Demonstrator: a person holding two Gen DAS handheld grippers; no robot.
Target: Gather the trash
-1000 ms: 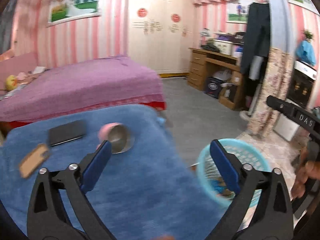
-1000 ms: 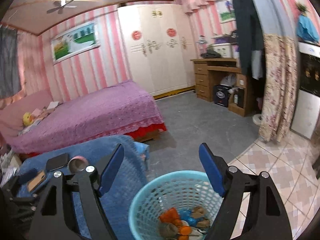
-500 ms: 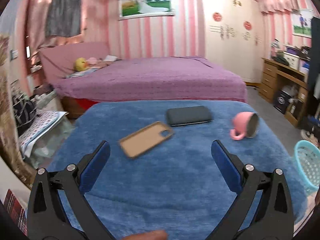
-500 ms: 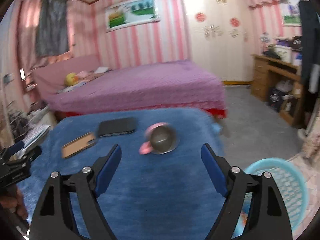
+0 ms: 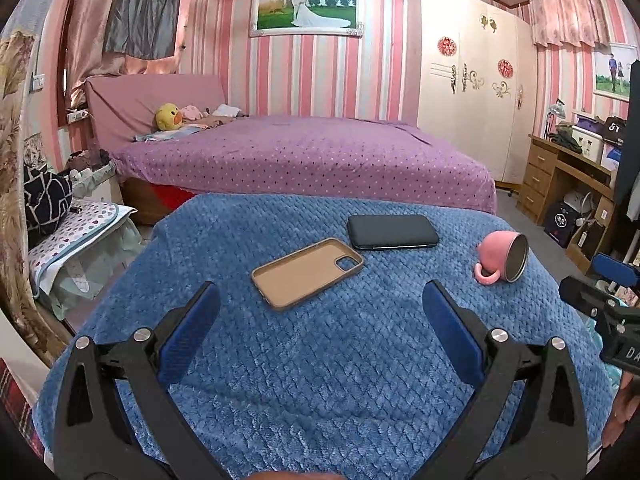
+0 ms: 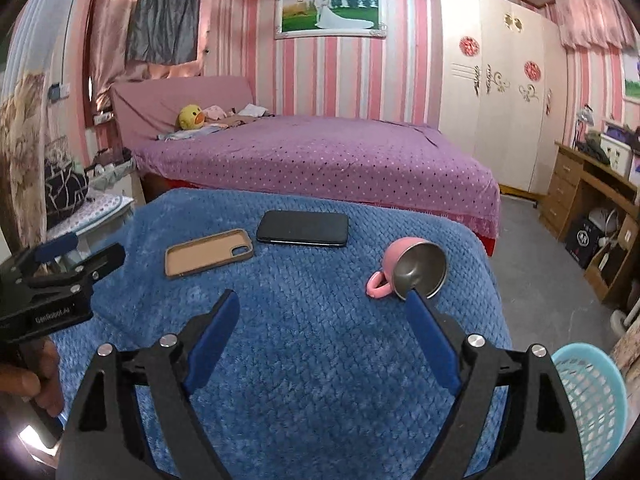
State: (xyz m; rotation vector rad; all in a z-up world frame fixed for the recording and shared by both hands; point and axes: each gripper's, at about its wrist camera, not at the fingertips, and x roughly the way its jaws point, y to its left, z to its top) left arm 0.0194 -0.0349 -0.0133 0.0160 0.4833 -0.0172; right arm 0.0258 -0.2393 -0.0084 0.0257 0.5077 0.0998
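Note:
A light blue mesh basket [image 6: 592, 400] stands on the floor by the right corner of a table under a blue blanket [image 5: 320, 360]. On the blanket lie a tan phone case [image 5: 308, 272] [image 6: 208, 252], a black phone [image 5: 392, 232] [image 6: 302, 228] and a pink mug [image 5: 502, 256] [image 6: 408, 268] tipped on its side. My left gripper [image 5: 319, 292] hovers open over the near blanket, short of the case. My right gripper [image 6: 322, 298] has its jaws opening with nothing between them; its right fingertip overlaps the mug's rim in the picture. Each gripper also shows at the edge of the other's view.
Behind the table is a bed with a purple cover [image 5: 304, 156]. A wooden desk [image 5: 568, 184] with boxes under it lines the right wall beside a white wardrobe [image 5: 472, 80]. A cluttered stand with cloth [image 5: 76, 232] sits left of the table.
Both views swung left, away from the basket and floor, onto the blue table. The basket slid to the right edge of the right wrist view. Both grippers stayed open and empty.

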